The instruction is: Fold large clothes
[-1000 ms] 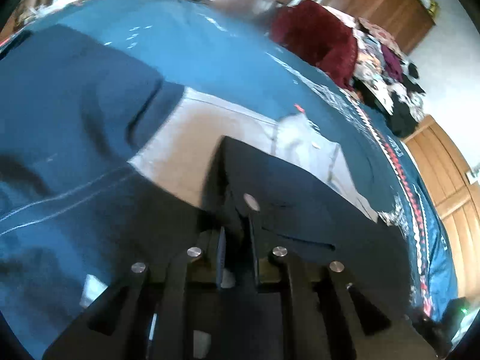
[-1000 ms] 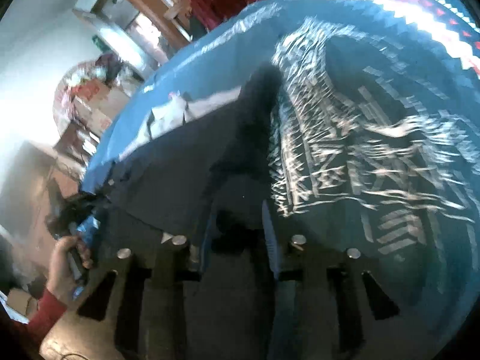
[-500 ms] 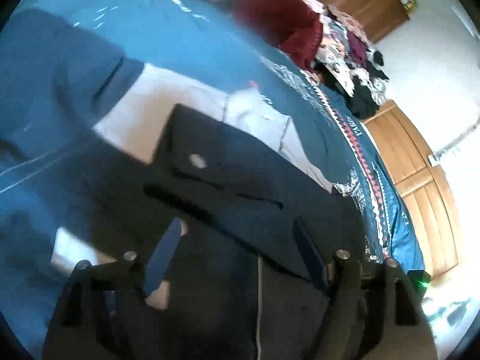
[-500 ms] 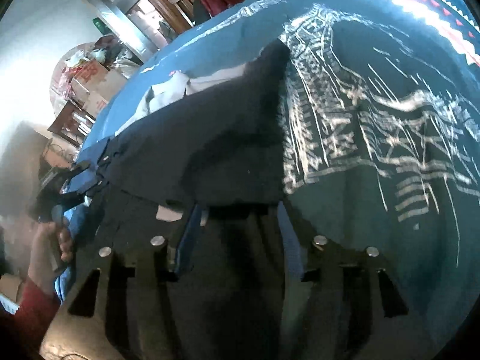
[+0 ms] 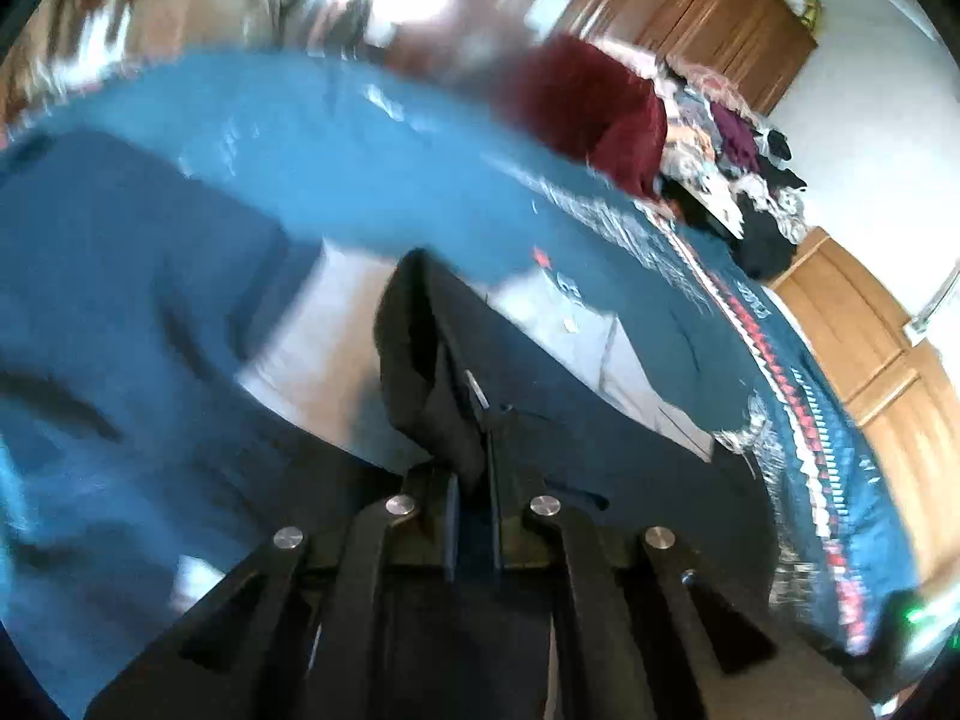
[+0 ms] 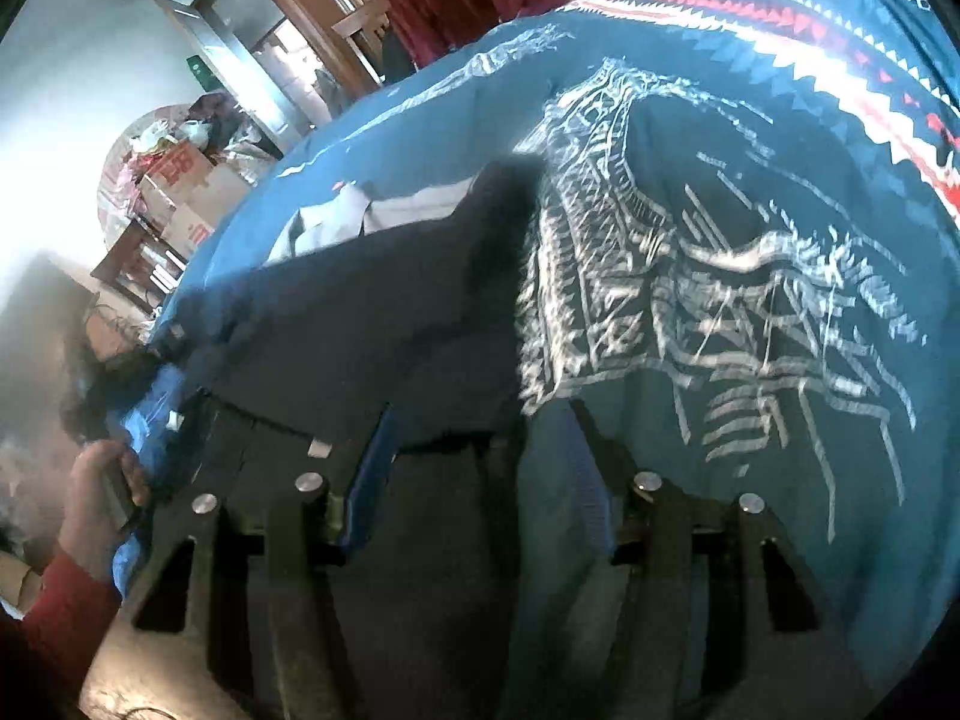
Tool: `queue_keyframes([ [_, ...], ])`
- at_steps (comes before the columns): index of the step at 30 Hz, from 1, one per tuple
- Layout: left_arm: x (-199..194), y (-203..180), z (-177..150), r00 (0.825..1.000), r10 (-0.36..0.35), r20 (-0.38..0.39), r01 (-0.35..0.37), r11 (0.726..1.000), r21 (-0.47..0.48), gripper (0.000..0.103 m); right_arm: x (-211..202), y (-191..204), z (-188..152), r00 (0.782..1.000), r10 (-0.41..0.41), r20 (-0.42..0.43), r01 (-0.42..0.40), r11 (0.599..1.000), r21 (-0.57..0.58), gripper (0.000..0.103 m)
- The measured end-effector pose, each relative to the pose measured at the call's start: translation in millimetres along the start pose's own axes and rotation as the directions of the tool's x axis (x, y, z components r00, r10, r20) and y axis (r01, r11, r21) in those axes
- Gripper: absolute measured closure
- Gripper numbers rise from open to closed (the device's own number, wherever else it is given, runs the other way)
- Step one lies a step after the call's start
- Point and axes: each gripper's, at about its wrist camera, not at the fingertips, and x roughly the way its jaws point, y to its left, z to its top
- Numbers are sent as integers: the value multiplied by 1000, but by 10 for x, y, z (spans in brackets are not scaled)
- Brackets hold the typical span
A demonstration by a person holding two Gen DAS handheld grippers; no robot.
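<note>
Here left gripper [image 5: 474,474] pinches dark garment [image 5: 432,372] edge.

The dark garment [image 5: 600,420] lies on the bedspread [image 5: 180,300] at frame centre; a clothes pile [image 5: 738,180] sits upper right, before the wardrobe [image 5: 690,6].

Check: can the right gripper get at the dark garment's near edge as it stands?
Probably yes. The right gripper is open, and the dark garment edge lies between its fingers, nothing in between.
</note>
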Motion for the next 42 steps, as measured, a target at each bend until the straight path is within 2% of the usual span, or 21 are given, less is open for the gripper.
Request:
queue_keyframes([
  [3,290,211,-62,992,24,-121,-32,998,-59,96,89,46,211,1000,0,10,0,1000,-29,56],
  [6,325,230,-154,990,31,-138,-38,998,-51,95,298,183,494,1000,12,15,-11,996,-92,62],
  [9,329,323,-175,989,27,-144,-40,995,-88,85,737,336,833,999,12,-36,-18,985,-171,62],
  [11,256,374,-158,990,21,-140,-36,994,-106,76,1101,342,1031,995,-71,-64,55,974,-222,61],
  [12,212,384,-141,991,25,-133,-39,993,-109,66,1285,315,1087,989,-110,-100,83,967,-240,60],
  [14,56,518,-113,993,11,-118,-26,991,-128,59,1651,198,1126,961,-184,-208,132,961,-243,68],
  [16,-217,763,-60,996,31,-89,-44,988,-150,58,1538,224,1201,967,-208,-147,170,957,-237,69],
  [17,-365,914,-23,996,51,-66,-61,985,-162,56,1390,266,1215,977,-187,-105,161,962,-220,68],
  [18,-512,1074,17,995,86,-43,-92,982,-167,49,1223,316,1195,988,-140,-67,124,971,-205,68],
  [20,-796,1442,95,987,164,1,-161,970,-182,38,985,416,1000,993,-110,-34,100,973,-208,57],
  [22,-1081,1996,194,968,249,25,-236,942,-240,34,964,507,624,989,-121,-85,97,964,-250,49],
  [23,-1176,2209,223,962,272,35,-253,928,-272,34,1064,521,361,975,-156,-160,108,955,-278,49],
  [24,-1286,2522,267,954,297,41,-268,907,-326,33,1108,534,208,964,-185,-189,124,947,-296,49],
  [25,-1331,2726,303,950,309,38,-276,892,-359,33,1039,583,98,966,-207,-157,150,938,-313,49],
  [26,-1338,2971,369,953,303,26,-269,879,-394,32,973,611,84,966,-217,-143,165,937,-308,48],
  [28,-1218,3266,504,969,246,0,-222,877,-425,31,824,675,81,977,-186,-109,154,956,-249,45],
  [30,-1083,3421,643,975,224,-10,-206,879,-429,29,708,759,62,984,-158,-78,139,969,-204,42],
  [33,-911,3651,832,974,227,17,-196,874,-445,25,681,890,38,987,-142,-72,125,971,-205,41],
  [38,-760,3917,1065,963,256,89,-182,853,-489,27,638,1099,42,992,-101,-81,83,975,-207,41],
  [40,-714,3932,1088,961,262,88,-187,852,-489,24,632,1171,92,993,-86,-74,69,974,-214,40],
  [42,-693,3866,1088,962,255,95,-185,870,-456,18,690,1256,138,995,-55,-84,38,979,-199,40],
])
